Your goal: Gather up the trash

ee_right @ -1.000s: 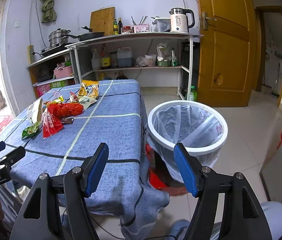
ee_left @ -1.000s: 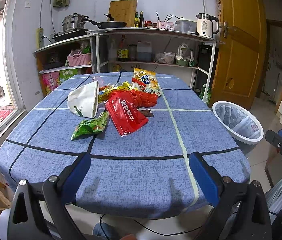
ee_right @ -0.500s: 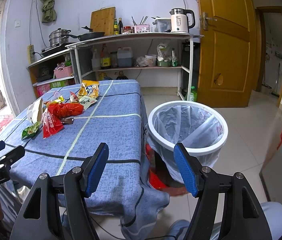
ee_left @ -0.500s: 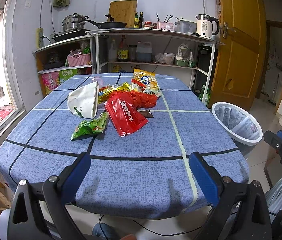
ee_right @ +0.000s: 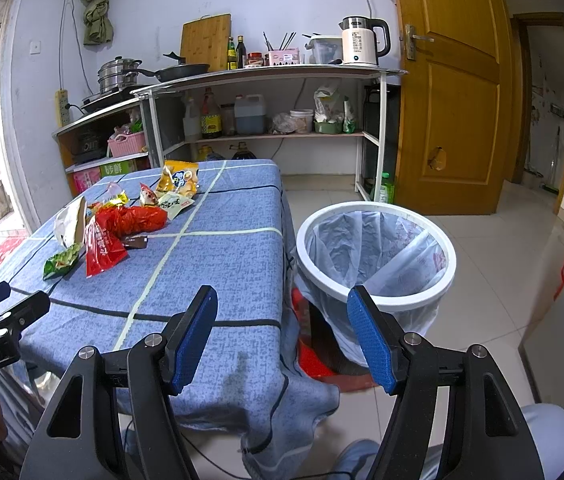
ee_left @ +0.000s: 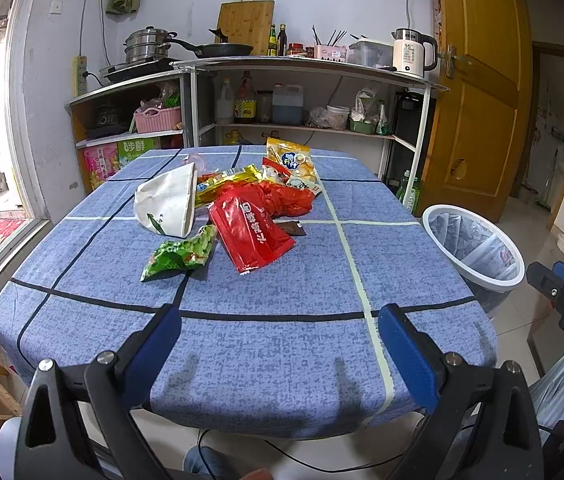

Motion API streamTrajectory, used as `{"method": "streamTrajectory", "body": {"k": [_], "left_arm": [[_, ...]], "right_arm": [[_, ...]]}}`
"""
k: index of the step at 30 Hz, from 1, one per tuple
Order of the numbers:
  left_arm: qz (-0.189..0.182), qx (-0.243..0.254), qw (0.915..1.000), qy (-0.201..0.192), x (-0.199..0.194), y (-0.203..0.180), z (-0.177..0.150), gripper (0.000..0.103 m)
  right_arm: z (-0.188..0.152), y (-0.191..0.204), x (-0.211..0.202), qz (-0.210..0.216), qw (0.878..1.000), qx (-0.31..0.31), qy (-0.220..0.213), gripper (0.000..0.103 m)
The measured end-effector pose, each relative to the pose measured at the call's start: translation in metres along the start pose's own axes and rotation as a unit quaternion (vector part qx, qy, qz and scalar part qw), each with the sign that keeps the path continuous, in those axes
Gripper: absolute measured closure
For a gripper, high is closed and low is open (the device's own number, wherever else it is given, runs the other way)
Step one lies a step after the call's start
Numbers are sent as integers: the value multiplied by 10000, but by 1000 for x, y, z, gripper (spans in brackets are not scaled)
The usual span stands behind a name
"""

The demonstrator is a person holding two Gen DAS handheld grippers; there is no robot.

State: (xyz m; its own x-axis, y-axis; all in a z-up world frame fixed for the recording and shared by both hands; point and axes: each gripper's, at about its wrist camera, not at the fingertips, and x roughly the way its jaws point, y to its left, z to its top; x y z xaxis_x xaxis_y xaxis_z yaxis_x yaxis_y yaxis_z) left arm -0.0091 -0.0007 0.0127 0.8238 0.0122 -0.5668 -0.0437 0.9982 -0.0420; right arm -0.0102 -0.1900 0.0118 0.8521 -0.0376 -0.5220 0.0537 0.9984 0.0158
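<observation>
Trash pile [ee_left: 242, 208] sits on the worktop [ee_left: 282, 300] well ahead of the left tool [ee_left: 280, 346], slightly to its left: red snack bag [ee_left: 250, 236] nearest centre, green pea packet [ee_left: 180, 252] just left of it, white paper bag [ee_left: 168, 204] behind that, crumpled red wrapper [ee_left: 282, 198] and yellow packets [ee_left: 290, 160] further out. Left tool spread wide, blue pads apart, holding nothing, touching nothing, hovering over the near edge of the blue checked cloth. Right tool [ee_right: 282, 338] also spread wide, empty, no contact. White bin [ee_right: 376, 256] with clear liner stands on the floor just ahead of the right tool, a bit right, beside the worktop corner. From the right tool the trash lies far ahead-left. Each tool shows at the edge of the other's view.
</observation>
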Motion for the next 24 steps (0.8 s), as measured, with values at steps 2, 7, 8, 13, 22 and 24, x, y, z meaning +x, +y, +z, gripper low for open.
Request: {"method": "streamTrajectory", "body": {"k": [2, 7, 8, 13, 22, 24], "left_arm": [[-2, -1, 10000, 0, 0, -1, 0, 3], [0, -4, 10000, 0, 0, -1, 0, 3], [0, -7, 10000, 1, 1, -1, 0, 3], [-7, -9, 10000, 1, 1, -2, 0, 3], [-20, -39, 10000, 29, 6, 1, -2, 3], [-22, -56, 10000, 32, 7, 2, -2, 3]], "right_arm": [[0, 0, 0, 2, 10000, -6, 3, 35], [0, 0, 0, 2, 10000, -8, 4, 35], [0, 0, -1, -3, 10000, -11, 0, 35], [-1, 1, 0, 7, 10000, -5, 11, 35], [0, 3, 5, 21, 10000, -30, 50, 35], [2, 4, 7, 30, 10000, -44, 61, 35]]}}
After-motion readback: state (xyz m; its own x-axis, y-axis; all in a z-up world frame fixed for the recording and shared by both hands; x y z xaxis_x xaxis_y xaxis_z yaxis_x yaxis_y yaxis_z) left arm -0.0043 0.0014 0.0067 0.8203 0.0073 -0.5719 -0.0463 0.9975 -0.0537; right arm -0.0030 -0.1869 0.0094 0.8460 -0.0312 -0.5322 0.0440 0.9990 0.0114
